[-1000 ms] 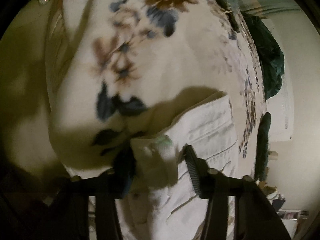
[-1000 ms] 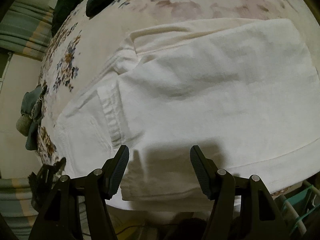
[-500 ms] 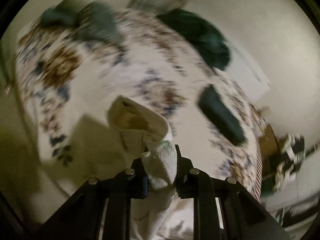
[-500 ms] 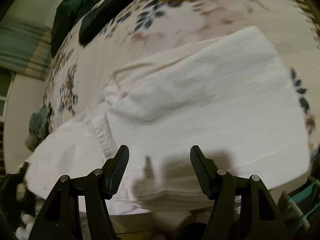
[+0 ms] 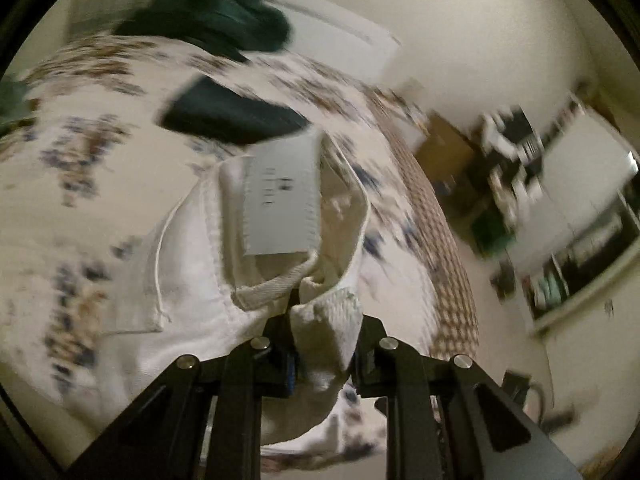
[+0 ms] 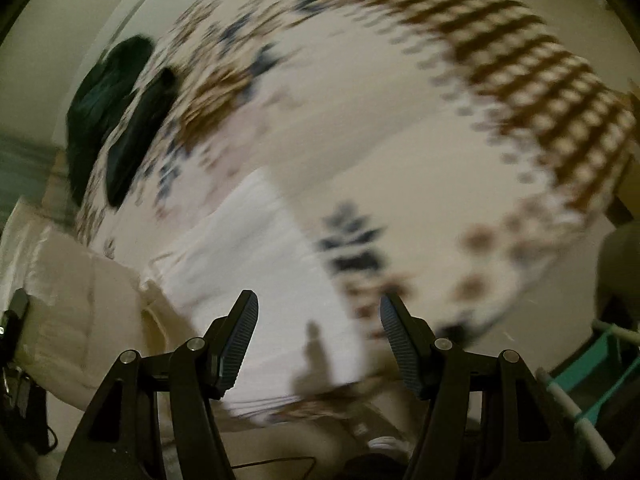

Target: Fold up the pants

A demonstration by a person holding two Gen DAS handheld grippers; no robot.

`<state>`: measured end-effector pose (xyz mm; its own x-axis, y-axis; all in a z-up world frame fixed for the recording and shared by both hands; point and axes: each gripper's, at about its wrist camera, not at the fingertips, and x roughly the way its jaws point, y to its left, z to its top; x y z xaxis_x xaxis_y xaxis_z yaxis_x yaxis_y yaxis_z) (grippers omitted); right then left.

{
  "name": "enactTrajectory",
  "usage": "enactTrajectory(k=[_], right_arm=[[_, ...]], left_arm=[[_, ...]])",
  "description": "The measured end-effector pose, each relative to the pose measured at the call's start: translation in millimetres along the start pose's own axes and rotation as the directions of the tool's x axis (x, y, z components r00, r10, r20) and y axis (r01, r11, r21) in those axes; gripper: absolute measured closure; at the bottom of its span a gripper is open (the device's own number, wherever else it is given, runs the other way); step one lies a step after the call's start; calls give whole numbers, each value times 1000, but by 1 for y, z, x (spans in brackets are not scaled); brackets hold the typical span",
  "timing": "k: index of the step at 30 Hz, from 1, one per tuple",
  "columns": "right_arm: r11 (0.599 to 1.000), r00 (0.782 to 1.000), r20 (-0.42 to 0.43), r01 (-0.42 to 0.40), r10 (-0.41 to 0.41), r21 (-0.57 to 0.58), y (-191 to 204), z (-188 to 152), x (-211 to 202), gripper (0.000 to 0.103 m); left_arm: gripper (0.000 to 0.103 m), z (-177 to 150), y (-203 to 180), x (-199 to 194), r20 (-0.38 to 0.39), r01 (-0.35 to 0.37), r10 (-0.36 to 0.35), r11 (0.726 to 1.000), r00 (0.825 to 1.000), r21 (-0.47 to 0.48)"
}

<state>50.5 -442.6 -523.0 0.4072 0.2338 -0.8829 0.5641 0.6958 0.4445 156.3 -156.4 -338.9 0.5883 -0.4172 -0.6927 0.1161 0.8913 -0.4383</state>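
Left gripper [image 5: 322, 334]: fingers pinched tight on a bunched fold of the white pants [image 5: 192, 280] at the waistband, the cloth raised off the bed. A pale label [image 5: 280, 200] hangs inside the opened waist, just far of the pinch. A stitched pocket edge runs down the left of the garment; the rest trails near and left over the floral bedspread [image 5: 80, 128]. Right gripper [image 6: 318, 340]: fingers spread wide, nothing between them, hovering over the flat part of the pants [image 6: 256, 280], whose right edge runs diagonally from the far left toward the near centre. Right of that edge lies bare bedspread [image 6: 400, 140], reaching to a brown checked border at the far right. Two dark green garments [image 5: 224, 116] lie on the far left of the bed, well apart from the pants. A teal rack [image 6: 600, 364] stands off the bed's near right corner. Both views are motion-blurred; finer detail cannot be told.
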Motion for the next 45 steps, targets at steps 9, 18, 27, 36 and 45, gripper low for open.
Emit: enactTrajectory(k=[9,18,27,36,45], right_arm=[[993,997,-22,75,-73,91,-79,5,-12,37],[994,997,-72,24,-16,106,-84,30,-5,10],[980,971,-149,-196,189,-32,-15,65,4,5],[957,916,-327,-276,234,-89,46,70,103,5],[972,956,-222,-215,191,-91,59,60,74,91]], left_arm=[[86,-64,-54,87,-220,-55,87,988,972,147],[49,-59,-44,82,-308,-22,28,1000,951,23],[27,-18,-15,41,-258,-56,46,998,965,-34],[27,-6,117,28,-287,-412,402,911,869,27],[27,15,149,50,-319,-422,399,907,859,-3]])
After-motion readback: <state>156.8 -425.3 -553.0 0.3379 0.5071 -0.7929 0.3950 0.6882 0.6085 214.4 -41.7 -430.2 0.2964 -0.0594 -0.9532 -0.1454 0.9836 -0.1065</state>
